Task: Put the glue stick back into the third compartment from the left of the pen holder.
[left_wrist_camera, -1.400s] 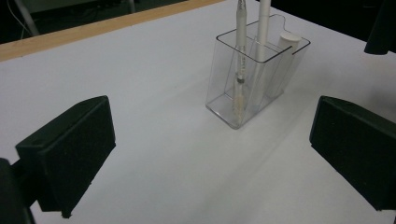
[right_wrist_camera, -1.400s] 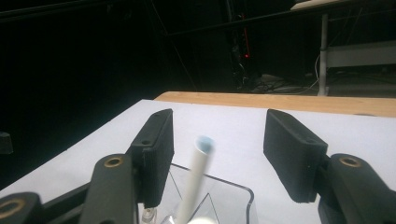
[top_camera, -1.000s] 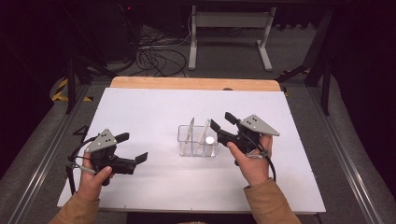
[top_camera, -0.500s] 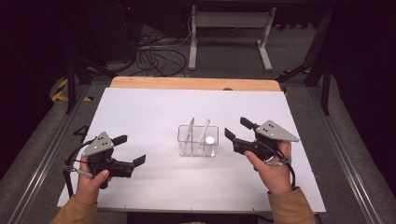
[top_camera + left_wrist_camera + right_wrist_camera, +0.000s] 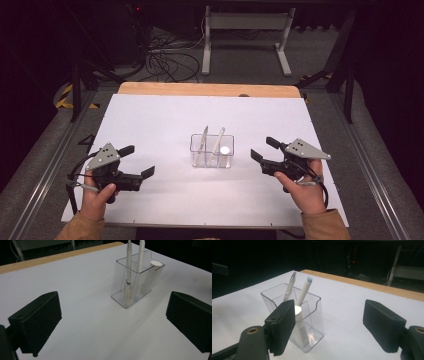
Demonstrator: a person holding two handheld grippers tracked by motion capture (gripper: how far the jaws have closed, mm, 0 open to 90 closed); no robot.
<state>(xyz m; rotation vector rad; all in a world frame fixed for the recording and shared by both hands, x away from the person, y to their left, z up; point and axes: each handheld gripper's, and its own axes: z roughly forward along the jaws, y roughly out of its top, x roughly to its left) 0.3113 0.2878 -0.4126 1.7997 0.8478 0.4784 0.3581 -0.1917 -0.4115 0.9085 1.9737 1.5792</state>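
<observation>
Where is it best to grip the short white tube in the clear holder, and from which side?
Probably grip the short tube by its round cap, from above. It stands upright in the holder, at the end nearest the right hand-held gripper. The walls enclose its body and the two pens lean away, so the top is free.

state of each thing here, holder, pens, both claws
clear holder: upright on the white table, apart from both claws
pen: in the holder, leaning
white marker: in the holder, leaning
short white tube: upright in the holder's right end, cap up
left claw: open, holding nothing
right claw: open, holding nothing, its jaws have just been opening
</observation>
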